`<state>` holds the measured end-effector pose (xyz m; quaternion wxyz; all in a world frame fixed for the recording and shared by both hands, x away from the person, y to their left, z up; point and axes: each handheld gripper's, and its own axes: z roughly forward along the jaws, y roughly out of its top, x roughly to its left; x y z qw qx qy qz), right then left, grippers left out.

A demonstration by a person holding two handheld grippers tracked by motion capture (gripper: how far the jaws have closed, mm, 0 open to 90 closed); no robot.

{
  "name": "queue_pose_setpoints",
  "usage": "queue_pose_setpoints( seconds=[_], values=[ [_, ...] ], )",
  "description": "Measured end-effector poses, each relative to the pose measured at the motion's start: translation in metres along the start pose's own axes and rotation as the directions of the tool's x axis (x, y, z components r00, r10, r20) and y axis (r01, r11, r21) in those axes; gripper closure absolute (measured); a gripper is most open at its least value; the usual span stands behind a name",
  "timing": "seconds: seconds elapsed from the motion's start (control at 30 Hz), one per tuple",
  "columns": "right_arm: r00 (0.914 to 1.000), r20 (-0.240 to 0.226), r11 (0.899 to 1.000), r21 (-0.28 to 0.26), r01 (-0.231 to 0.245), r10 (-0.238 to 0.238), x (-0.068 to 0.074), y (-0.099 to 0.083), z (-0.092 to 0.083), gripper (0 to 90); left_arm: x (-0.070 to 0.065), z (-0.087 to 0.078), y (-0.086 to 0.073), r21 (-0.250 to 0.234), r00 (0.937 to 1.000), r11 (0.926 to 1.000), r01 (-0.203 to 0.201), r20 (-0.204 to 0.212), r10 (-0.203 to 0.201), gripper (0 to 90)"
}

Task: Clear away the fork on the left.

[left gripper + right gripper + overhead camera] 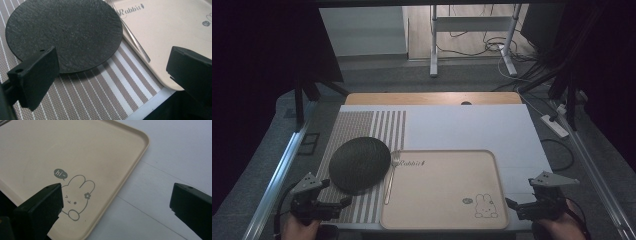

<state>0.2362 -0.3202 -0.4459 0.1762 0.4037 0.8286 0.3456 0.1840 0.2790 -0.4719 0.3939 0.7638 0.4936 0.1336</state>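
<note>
Currently both claws gape empty: left claw (332, 193) near the plate (359, 164), right claw (517, 199) beside the tray (442, 220).

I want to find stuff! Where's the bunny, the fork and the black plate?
bunny (78, 195): right gripper view, on its face.
fork (390, 176): high view, mid-handle.
black plate (65, 30): left gripper view, centre of its surface.

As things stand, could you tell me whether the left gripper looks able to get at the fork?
Probably yes. The left gripper is open, and the fork lies uncovered on the tray's left edge, beside the dark plate; nothing stands between them.
</note>
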Motion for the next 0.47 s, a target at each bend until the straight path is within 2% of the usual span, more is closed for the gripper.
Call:
queue_pose_setpoints(
  seconds=[0.2, 0.33, 0.47],
  values=[
    [1.0, 0.002, 1.0, 0.001, 0.0, 0.0, 0.0003, 0.0002, 0.0001, 0.0, 0.0012, -0.0047, -0.0045, 0.002, 0.9999, 0.9999, 0.015, -0.009, -0.015, 0.0],
    [1.0, 0.004, 1.0, 0.003, 0.001, -0.001, 0.0005, 0.0003, 0.0002, 0.0, 0.0009, -0.0057, -0.0063, 0.024, 0.9996, 0.9997, 0.01, -0.028, -0.009, 0.0],
    [0.9999, 0.008, 1.0, 0.007, 0.005, -0.005, 0.0006, 0.0003, 0.0005, 0.0, 0.0005, -0.0047, -0.0051, 0.028, 0.9997, 0.9996, 0.008, -0.024, -0.008, 0.0]
  ],
)
